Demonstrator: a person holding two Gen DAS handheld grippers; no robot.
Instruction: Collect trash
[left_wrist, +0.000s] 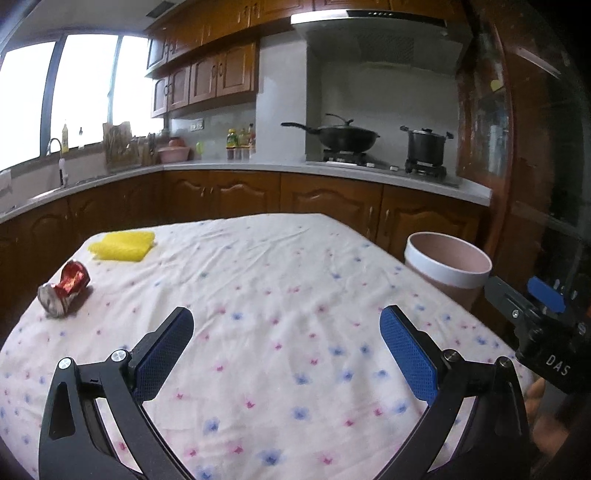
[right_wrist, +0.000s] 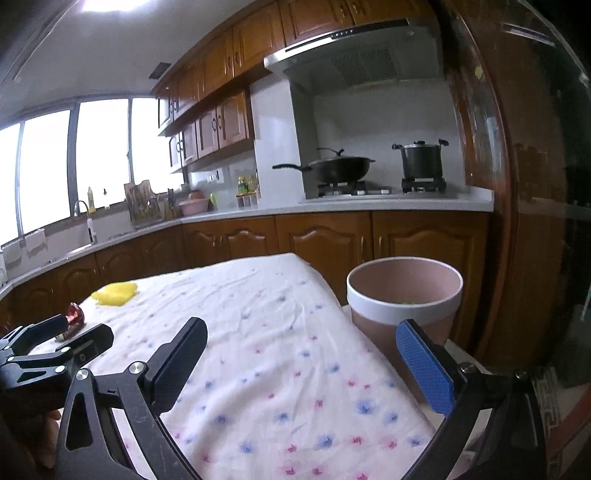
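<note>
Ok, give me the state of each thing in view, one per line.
Left gripper: open, empty.
Right gripper: open, empty.
Red can: crushed, lying on its side on the table.
Yellow cloth: folded, flat on the table.
Pink bin: upright, uncovered, something green inside.
Wok: lidded, on the stove.
Pot: lidded, on the stove.

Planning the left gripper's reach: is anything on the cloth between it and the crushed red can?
Nothing visible does. The left gripper is open and empty over the bare flowered tablecloth; the crushed red can lies ahead-left, the yellow cloth beyond it.
</note>
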